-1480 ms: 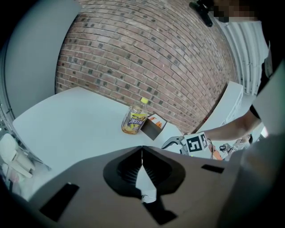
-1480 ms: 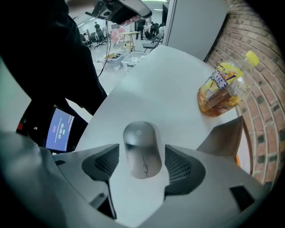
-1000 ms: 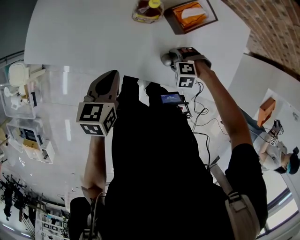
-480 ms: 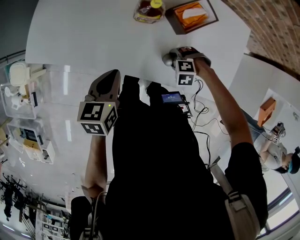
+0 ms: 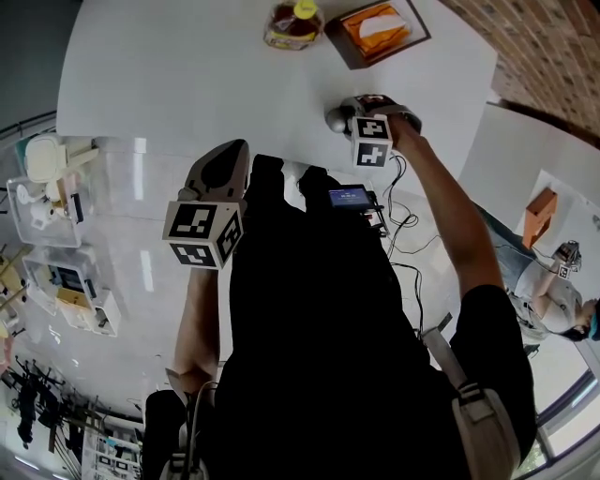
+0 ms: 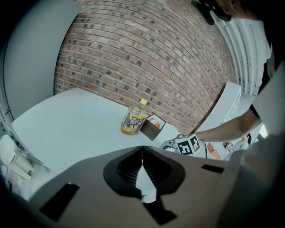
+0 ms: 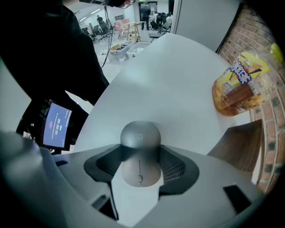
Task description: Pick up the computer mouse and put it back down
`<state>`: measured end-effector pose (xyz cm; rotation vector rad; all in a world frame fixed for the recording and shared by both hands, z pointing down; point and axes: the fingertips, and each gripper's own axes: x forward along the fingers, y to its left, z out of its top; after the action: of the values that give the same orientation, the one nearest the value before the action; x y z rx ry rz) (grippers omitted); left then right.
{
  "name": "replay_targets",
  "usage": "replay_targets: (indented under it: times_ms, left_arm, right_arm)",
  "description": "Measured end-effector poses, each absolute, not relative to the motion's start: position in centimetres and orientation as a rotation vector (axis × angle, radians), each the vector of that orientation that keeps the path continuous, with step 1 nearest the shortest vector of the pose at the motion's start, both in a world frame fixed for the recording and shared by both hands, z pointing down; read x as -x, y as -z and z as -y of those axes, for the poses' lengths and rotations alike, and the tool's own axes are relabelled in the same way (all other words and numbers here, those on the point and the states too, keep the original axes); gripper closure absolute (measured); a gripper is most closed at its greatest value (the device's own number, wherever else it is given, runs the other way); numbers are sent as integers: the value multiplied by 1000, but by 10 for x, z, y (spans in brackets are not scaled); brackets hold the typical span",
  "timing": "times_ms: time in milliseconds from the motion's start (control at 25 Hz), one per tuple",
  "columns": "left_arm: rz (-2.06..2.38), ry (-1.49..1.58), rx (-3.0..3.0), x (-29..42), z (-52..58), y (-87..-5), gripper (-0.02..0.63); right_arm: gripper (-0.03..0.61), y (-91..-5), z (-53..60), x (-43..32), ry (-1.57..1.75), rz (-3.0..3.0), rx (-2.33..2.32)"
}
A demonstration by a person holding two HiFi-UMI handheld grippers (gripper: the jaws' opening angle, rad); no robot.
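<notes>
A grey computer mouse [image 7: 140, 153] lies on the white table [image 5: 187, 75], near its right edge in the head view [image 5: 336, 118]. My right gripper [image 7: 140, 156] points straight down over it. Its jaws have just been closing, the mouse is between them, and both ribbed pads [image 7: 174, 165] touch the mouse's sides. In the head view the right gripper [image 5: 367, 111] covers most of the mouse. My left gripper [image 5: 223, 164] hovers over the table's near edge, far to the left of the mouse. It [image 6: 142, 153] is shut with nothing in it.
A jar with a yellow lid [image 5: 295, 23] and a brown box holding orange things [image 5: 377, 30] stand at the table's far side. A small lit screen [image 5: 349, 197] and cables hang at the person's chest. Clear bins [image 5: 47, 197] sit at the left.
Both grippers stay where they were. The head view has shifted slightly.
</notes>
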<state>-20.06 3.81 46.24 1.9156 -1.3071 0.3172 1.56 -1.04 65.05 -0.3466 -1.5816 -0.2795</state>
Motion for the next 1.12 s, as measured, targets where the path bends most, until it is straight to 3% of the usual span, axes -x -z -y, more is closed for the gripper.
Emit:
replay_targets:
  times_ms: [360,1120]
  left_arm:
    - [1287,-345,-1983,197,-26,-456,598]
    - [1030,-438,-2177,121,16,-447,598]
  right_arm:
    - [299,-636,10,-24,140,1656,210]
    - [299,-564,9,-60,-255,1931,-225]
